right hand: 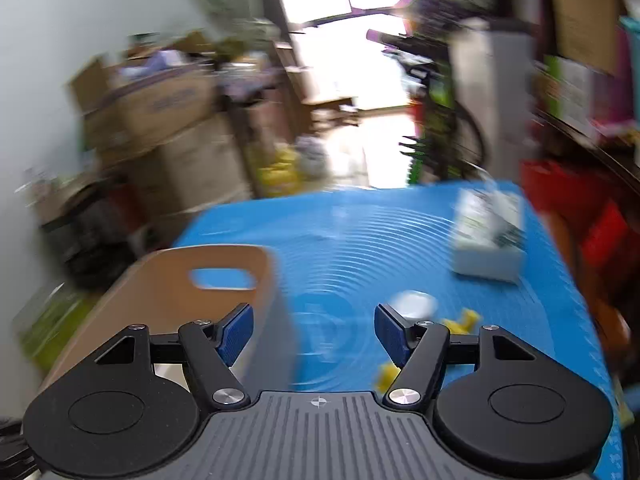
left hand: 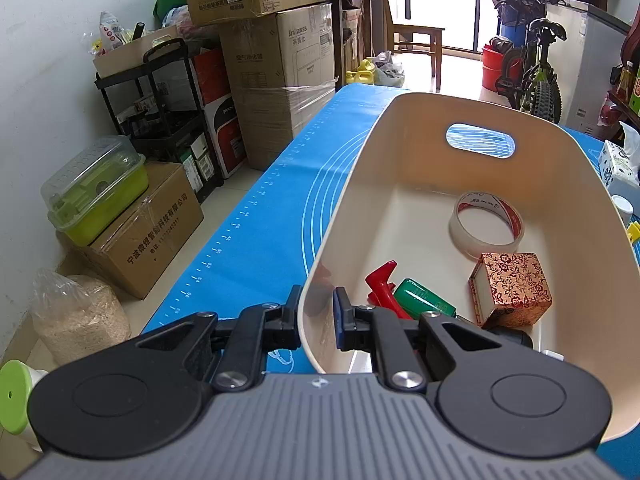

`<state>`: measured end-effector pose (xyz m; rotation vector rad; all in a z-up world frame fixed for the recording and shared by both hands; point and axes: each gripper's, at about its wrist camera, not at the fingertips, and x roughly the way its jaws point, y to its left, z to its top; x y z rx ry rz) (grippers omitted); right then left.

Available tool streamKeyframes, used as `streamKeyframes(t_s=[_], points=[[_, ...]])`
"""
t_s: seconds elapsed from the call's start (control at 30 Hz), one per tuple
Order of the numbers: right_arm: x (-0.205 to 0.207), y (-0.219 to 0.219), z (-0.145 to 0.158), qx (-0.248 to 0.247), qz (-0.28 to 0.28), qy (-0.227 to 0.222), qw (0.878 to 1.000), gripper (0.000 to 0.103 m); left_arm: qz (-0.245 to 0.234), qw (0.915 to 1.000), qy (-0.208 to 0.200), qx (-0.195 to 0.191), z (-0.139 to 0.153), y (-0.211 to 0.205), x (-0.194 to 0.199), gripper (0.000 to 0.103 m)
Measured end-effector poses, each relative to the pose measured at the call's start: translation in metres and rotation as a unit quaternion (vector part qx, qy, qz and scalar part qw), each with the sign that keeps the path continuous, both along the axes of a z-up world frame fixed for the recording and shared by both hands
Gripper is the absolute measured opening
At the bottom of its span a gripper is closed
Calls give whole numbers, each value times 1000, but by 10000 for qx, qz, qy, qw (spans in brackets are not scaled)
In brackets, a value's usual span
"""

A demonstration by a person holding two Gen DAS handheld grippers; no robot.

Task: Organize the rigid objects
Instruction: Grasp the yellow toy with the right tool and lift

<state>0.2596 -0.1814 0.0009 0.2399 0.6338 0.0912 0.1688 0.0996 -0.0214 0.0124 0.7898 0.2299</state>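
Observation:
A cream plastic bin (left hand: 360, 168) with a handle slot stands on the blue mat (left hand: 260, 232). Inside it lie a roll of clear tape (left hand: 486, 220), a box with a red floral pattern (left hand: 516, 288), a red plastic piece (left hand: 382, 280) and a green object (left hand: 424, 300). My left gripper (left hand: 318, 308) is shut on the bin's near wall, one finger outside and one inside. In the blurred right wrist view, my right gripper (right hand: 314, 320) stands open and empty over the mat, just right of the bin (right hand: 168, 280). A white round thing (right hand: 414, 304) and yellow pieces (right hand: 464, 320) lie by its right finger.
A tissue box (right hand: 488, 232) sits on the mat at the far right, also seen from the left wrist as the tissue box (left hand: 618, 168). Stacked cardboard boxes (left hand: 280, 92), a black shelf (left hand: 160, 100) and a green container (left hand: 96, 192) line the floor left of the table.

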Motion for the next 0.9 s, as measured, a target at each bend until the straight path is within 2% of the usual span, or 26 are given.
streamKeyframes(t_s=[0.17,0.37,0.63,0.7,0.77,0.9], points=[[19,-23,-35,27,-579,445,9973,73,0,10000,-5,-5,0,0,0,17],[29,-22,-70,-243,-685,723,9947,77,-1,10000,0,-7,0,0,0,17],[41,-12,-96,-321,-865,884,9918,83,-4,10000,10,-26,0,0,0,17],[43,-10,-102,-372,-941,873,9910,85,-5,10000,14,-43,-1,0,1,17],[44,-9,-107,-383,-1022,815,9907,92,-8,10000,18,-59,-1,-1,0,17],[47,-3,-116,-570,-1139,723,9892,94,-12,10000,15,-41,-1,-2,0,17]])
